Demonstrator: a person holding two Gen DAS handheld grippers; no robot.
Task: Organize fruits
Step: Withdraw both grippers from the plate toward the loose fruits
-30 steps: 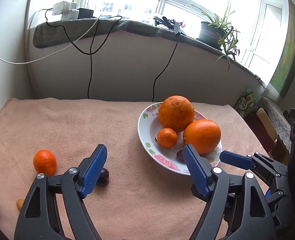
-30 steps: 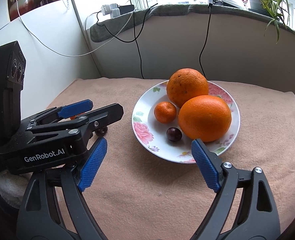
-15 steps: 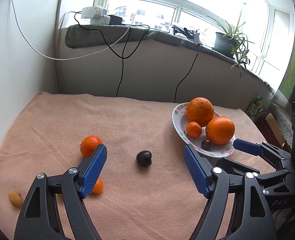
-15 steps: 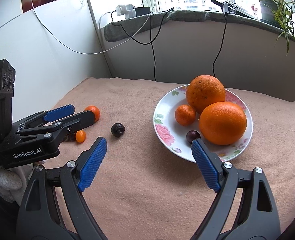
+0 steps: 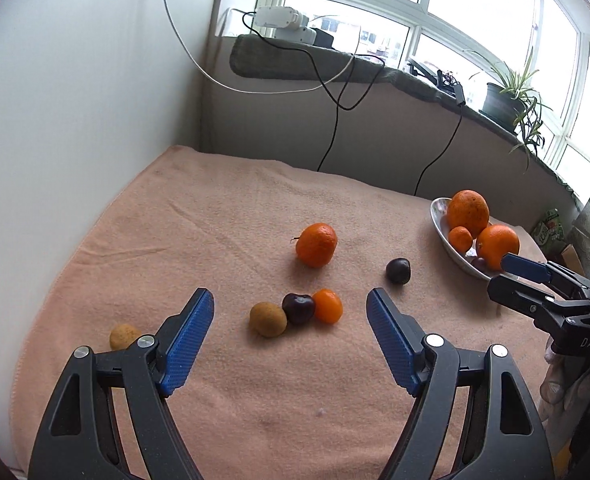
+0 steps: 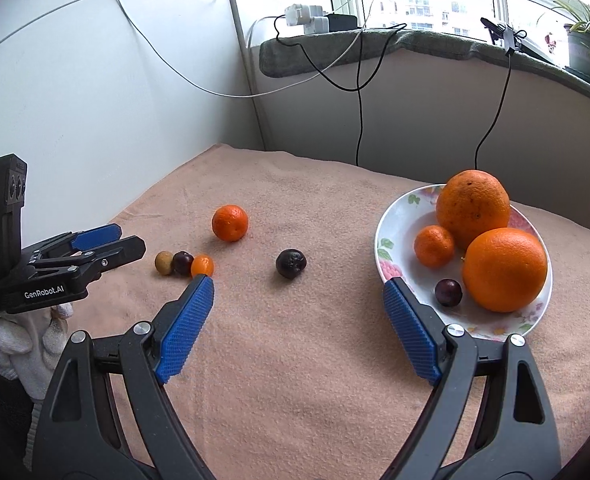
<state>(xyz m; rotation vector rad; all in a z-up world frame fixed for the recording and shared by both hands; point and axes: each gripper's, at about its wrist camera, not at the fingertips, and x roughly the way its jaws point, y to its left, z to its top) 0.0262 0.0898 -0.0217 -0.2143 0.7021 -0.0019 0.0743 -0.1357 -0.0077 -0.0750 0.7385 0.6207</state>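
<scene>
A floral plate (image 6: 391, 224) on the peach cloth holds two big oranges (image 6: 505, 268), a small tangerine (image 6: 434, 246) and a dark plum (image 6: 448, 292). Loose on the cloth lie a tangerine (image 5: 316, 245), a dark plum (image 5: 398, 271), and a cluster of a tan fruit (image 5: 268, 319), a dark cherry (image 5: 298, 308) and a kumquat (image 5: 327, 306). Another tan fruit (image 5: 124, 336) lies by the left finger. My left gripper (image 5: 291, 312) is open and empty, just short of the cluster. My right gripper (image 6: 299, 300) is open and empty, near the plate's left rim.
A white wall (image 5: 75, 120) bounds the cloth on the left. A grey sill wall with hanging cables (image 5: 331, 128) runs along the back. A potted plant (image 5: 503, 100) stands on the sill. The cloth's front-left edge (image 5: 19, 360) is close.
Both grippers have drawn back and swung left, away from the plate. The left gripper now faces the cluster of small fruits. Both stay open and empty.
</scene>
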